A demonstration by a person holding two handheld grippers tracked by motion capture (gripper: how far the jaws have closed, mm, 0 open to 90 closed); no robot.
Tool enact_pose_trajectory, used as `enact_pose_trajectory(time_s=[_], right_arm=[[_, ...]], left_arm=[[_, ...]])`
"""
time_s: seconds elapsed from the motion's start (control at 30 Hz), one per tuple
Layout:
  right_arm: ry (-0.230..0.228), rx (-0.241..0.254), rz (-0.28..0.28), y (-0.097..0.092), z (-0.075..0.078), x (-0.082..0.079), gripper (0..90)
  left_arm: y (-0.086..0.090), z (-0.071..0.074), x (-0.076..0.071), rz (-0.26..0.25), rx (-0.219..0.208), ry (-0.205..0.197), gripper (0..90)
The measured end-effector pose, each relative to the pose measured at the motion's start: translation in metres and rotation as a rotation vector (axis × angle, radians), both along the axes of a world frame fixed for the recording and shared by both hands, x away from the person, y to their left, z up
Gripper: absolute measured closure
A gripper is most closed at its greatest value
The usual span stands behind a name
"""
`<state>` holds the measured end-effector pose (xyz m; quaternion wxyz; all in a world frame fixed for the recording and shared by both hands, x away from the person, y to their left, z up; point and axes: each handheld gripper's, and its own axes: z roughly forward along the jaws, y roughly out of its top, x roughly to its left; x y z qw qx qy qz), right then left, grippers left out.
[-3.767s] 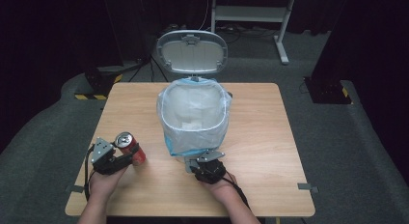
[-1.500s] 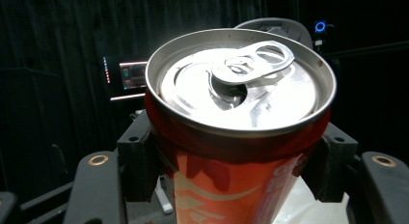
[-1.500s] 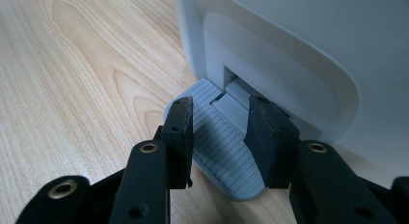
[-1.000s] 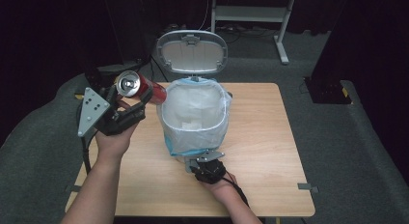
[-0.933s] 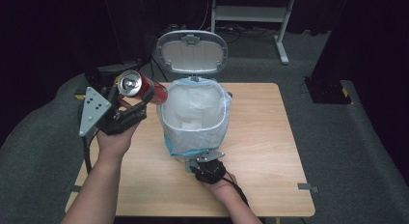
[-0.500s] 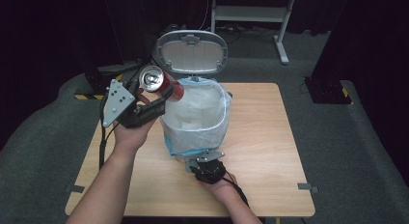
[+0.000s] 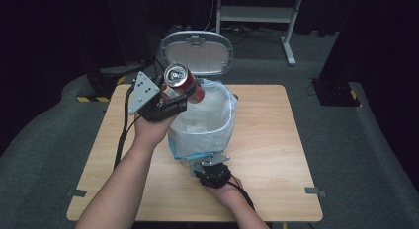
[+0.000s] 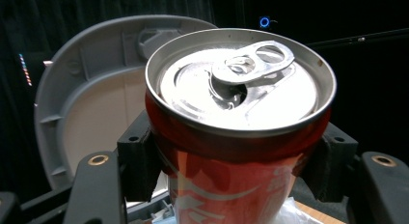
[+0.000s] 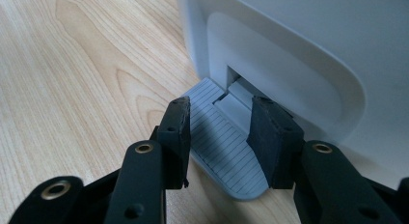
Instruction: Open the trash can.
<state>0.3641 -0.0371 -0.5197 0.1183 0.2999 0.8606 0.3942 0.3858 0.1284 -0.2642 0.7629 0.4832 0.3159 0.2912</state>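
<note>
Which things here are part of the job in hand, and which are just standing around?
In the job:
- red can, clamped in the left gripper at the bin's rim
- pedal bin with its liner, lid up
- bin pedal, under the right gripper

Just around:
- wooden table
- white frame behind, on the floor

A light wooden tabletop (image 7: 276,140) stands on grey carpet (image 7: 365,155). Black curtains (image 7: 54,36) close off the dark room behind; a white metal stand (image 7: 257,14) rests beyond.
</note>
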Motion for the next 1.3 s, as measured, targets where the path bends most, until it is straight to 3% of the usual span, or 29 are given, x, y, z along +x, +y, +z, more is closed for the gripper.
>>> enact_pose_trajectory(time_s=[0.27, 0.5, 0.63, 0.7, 0.73, 0.77, 0.8, 0.83, 0.97, 1.1, 1.23, 1.3], right_arm=[[-0.001, 0.000, 0.001, 0.000, 0.000, 0.000, 59.4], [-0.001, 0.000, 0.001, 0.000, 0.000, 0.000, 59.4], [-0.001, 0.000, 0.001, 0.000, 0.000, 0.000, 59.4], [-0.001, 0.000, 0.001, 0.000, 0.000, 0.000, 59.3], [-0.002, -0.001, 0.002, 0.000, 0.000, 0.000, 59.2], [-0.002, -0.001, 0.002, 0.000, 0.000, 0.000, 59.2], [-0.002, -0.001, 0.002, 0.000, 0.000, 0.000, 59.2], [-0.001, -0.001, 0.002, 0.000, 0.000, 0.000, 59.2], [-0.001, -0.001, 0.002, 0.000, 0.000, 0.000, 58.7], [-0.001, -0.002, 0.001, 0.000, 0.000, 0.000, 58.7], [-0.002, -0.003, 0.003, 0.000, 0.000, 0.000, 58.5], [-0.002, -0.002, 0.003, 0.000, 0.000, 0.000, 58.5]], left_arm=[[-0.005, 0.000, 0.006, -0.010, 0.022, 0.015, 33.9], [-0.007, 0.000, 0.011, -0.006, 0.015, 0.028, 33.8], [-0.010, 0.000, 0.015, -0.008, 0.038, 0.032, 33.6], [-0.011, -0.001, 0.020, -0.021, 0.057, 0.056, 33.2], [-0.011, -0.001, 0.023, -0.008, 0.074, 0.074, 18.3], [-0.011, 0.000, 0.025, -0.004, 0.084, 0.091, 18.3], [-0.010, 0.002, 0.025, -0.017, 0.084, 0.101, 10.1], [-0.008, 0.003, 0.025, -0.034, 0.077, 0.103, 8.0], [-0.009, 0.003, 0.022, -0.050, 0.083, 0.091, 8.1], [-0.010, 0.002, 0.021, -0.070, 0.088, 0.104, 9.6], [-0.010, -0.001, 0.019, -0.066, 0.117, 0.104, 10.2], [-0.009, -0.001, 0.018, -0.065, 0.110, 0.101, 10.3]])
